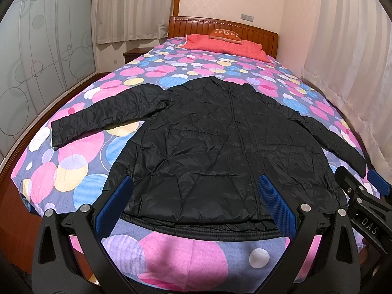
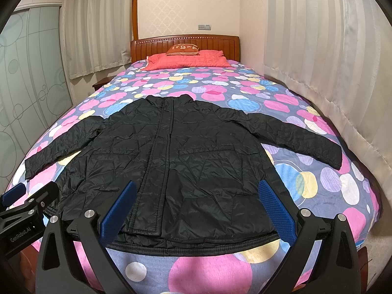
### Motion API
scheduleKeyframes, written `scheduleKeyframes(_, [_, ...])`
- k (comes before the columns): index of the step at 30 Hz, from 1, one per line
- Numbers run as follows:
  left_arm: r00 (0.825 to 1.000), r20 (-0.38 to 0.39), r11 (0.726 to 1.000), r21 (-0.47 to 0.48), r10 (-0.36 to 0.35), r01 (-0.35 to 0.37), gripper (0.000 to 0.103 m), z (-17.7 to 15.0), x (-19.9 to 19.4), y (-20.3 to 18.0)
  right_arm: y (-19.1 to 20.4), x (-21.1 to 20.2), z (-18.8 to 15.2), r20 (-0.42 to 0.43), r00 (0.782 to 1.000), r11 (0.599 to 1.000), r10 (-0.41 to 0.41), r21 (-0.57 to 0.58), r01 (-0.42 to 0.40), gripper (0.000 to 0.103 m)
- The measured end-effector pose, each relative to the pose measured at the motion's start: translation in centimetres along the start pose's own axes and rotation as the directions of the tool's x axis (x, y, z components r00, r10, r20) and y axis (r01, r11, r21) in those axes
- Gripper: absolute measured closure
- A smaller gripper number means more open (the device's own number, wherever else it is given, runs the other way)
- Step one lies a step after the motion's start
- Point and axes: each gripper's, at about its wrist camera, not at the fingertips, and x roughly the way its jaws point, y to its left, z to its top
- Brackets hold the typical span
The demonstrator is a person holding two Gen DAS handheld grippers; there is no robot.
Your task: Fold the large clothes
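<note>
I see the black jacket spread flat on the bed, sleeves out, hem nearest me. My left hand-held gripper and right hand-held gripper both gape wide, holding nothing.

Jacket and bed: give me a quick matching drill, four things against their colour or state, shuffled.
Things:
1. jacket
2. blanket
3. headboard
4. left gripper

States:
A. open, holding nothing
B. brown wood
C. black, spread flat with sleeves out
D. coral, at the head of the bed

Pairs: 1-C, 2-D, 3-B, 4-A
</note>
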Motion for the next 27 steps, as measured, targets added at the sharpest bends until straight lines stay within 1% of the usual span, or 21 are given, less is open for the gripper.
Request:
scheduleKeyframes(22, [1.0, -0.001, 1.0, 0.0, 0.001, -0.001, 0.002, 0.01, 0.02, -0.02, 0.06, 0.03, -0.12, -0.001, 1.0, 1.0, 0.0, -0.001, 0.0, 0.004])
scheduleKeyframes(27, [1.0, -0.005, 1.0, -0.001, 0.0, 0.0, 0.002, -0.15, -0.01, -0.2, -0.58, 0.04, -0.3, -0.003, 1.0, 1.0, -0.001, 0.0, 0.001, 0.004])
